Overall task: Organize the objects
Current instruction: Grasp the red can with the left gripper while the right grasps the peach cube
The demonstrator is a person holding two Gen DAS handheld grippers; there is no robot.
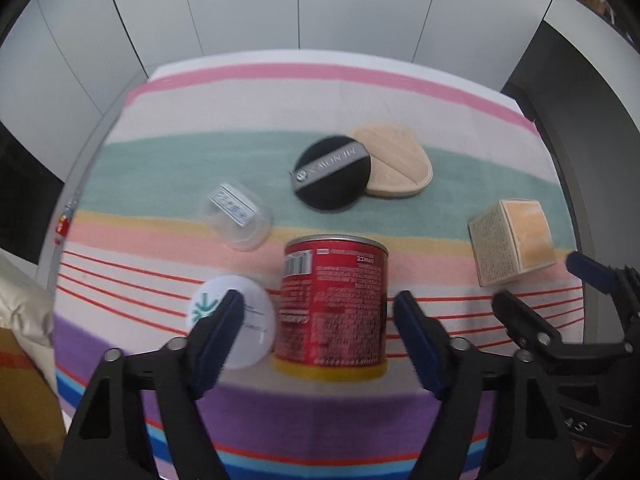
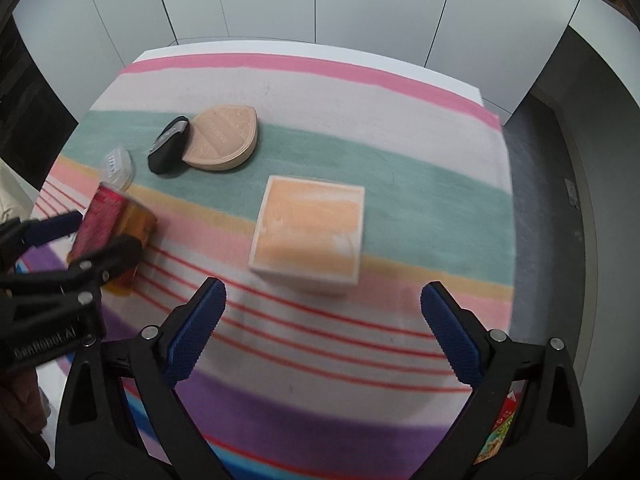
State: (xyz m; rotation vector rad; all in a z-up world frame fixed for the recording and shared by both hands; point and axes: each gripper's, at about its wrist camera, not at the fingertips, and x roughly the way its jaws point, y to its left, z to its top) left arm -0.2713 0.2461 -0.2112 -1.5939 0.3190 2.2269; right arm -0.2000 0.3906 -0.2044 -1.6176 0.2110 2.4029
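Left hand-held gripper [image 1: 320, 316] low centre of its view, jaws part-open astride the red can [image 1: 335, 306], pads not yet touching. Can stands upright on the striped cloth over the desk [image 1: 360, 96]. Advice: centre both pads on the can wall, below the rim, before squeezing; it's tall and could tip. White round lid [image 1: 236, 322] sits just left of the can, partly under the left finger, so watch for a snag.

Right hand-held gripper [image 2: 323, 320] jaws wide, nothing between them; orange box [image 2: 310, 234] just beyond, mid-frame.

Further up: clear plastic tub [image 1: 236, 216], contents unclear; black puff [image 1: 334, 172] overlapping beige puff [image 1: 396, 168].
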